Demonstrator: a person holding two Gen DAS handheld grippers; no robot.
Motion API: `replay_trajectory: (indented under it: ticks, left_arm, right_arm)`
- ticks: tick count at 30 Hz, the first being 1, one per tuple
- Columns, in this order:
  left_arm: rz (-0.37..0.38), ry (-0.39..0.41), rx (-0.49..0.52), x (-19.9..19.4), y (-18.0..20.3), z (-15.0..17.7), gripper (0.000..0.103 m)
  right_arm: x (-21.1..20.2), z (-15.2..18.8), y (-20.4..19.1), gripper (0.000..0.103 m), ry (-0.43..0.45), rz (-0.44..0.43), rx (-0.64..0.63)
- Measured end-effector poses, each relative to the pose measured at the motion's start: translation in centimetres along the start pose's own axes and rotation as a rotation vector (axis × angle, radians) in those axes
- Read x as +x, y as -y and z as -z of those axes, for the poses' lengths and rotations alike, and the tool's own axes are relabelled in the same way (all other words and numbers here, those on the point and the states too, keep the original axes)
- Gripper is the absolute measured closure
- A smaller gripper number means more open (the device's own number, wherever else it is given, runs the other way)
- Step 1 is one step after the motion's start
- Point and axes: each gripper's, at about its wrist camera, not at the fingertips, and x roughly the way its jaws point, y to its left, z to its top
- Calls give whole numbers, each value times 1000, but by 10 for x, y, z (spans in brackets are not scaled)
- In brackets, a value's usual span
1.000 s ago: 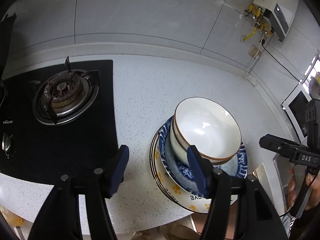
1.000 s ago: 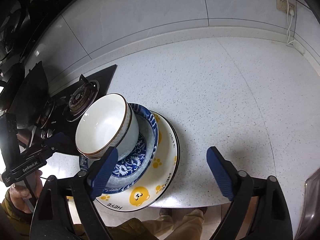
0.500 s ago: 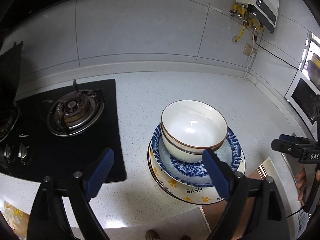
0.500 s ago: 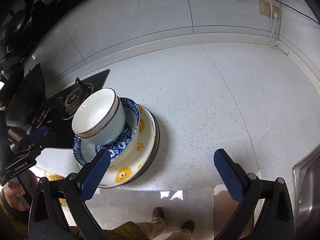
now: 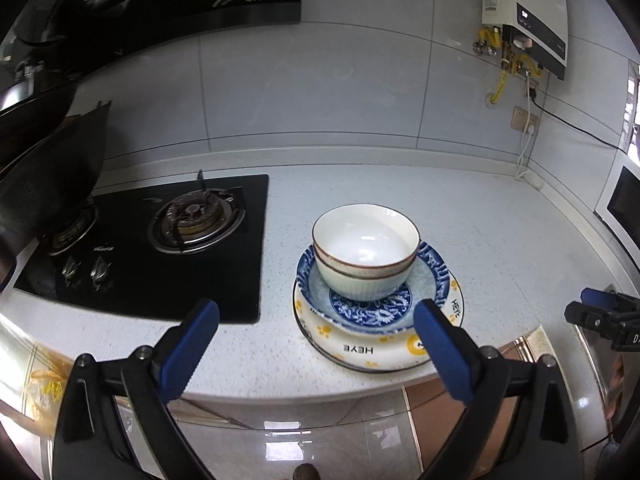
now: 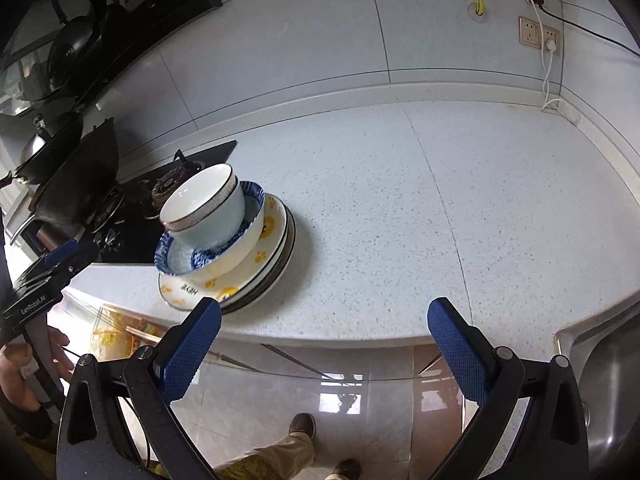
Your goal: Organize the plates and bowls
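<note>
A white bowl with a brown rim (image 5: 366, 256) (image 6: 204, 210) sits nested in a second like bowl, in a blue-patterned dish (image 5: 434, 276) (image 6: 176, 258). That rests on a white plate with yellow paw prints (image 5: 360, 350) (image 6: 268, 232) at the counter's front edge. My left gripper (image 5: 316, 350) is open and empty, held back off the counter edge in front of the stack. My right gripper (image 6: 324, 348) is open and empty, off the edge to the right of the stack.
A black gas hob (image 5: 168, 248) lies left of the stack, with a dark wok (image 5: 44, 176) on its far burner. A steel sink (image 6: 608, 364) lies at the right end. The speckled white counter (image 6: 440, 208) extends to the tiled wall. A wall socket with cable (image 6: 538, 36) is behind.
Both grippers have pulled back and away from the stack, beyond the counter's front edge. The floor and the person's feet now show. The stack has not moved.
</note>
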Motion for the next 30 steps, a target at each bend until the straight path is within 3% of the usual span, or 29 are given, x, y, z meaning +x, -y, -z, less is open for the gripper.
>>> replay_trajectory:
  ticks: [7, 10, 13, 22, 30]
  left_arm:
    - [-64, 5, -47, -33, -11, 18, 4]
    - [-76, 31, -55, -51, -17, 23, 4]
    - [-58, 58, -62, -63, -26, 26, 4]
    - [82, 66, -39, -74, -63, 31, 4]
    - [161, 68, -60, -85, -111, 49, 4]
  right_arm:
    - [-17, 20, -6, 1, 39, -112, 6]
    - [-28, 27, -16, 1, 69, -120, -7]
    - [-40, 33, -27, 1, 93, -84, -19]
    - [-86, 58, -69, 1, 197, 148, 8]
    - [-98, 81, -110, 1, 180, 311, 36]
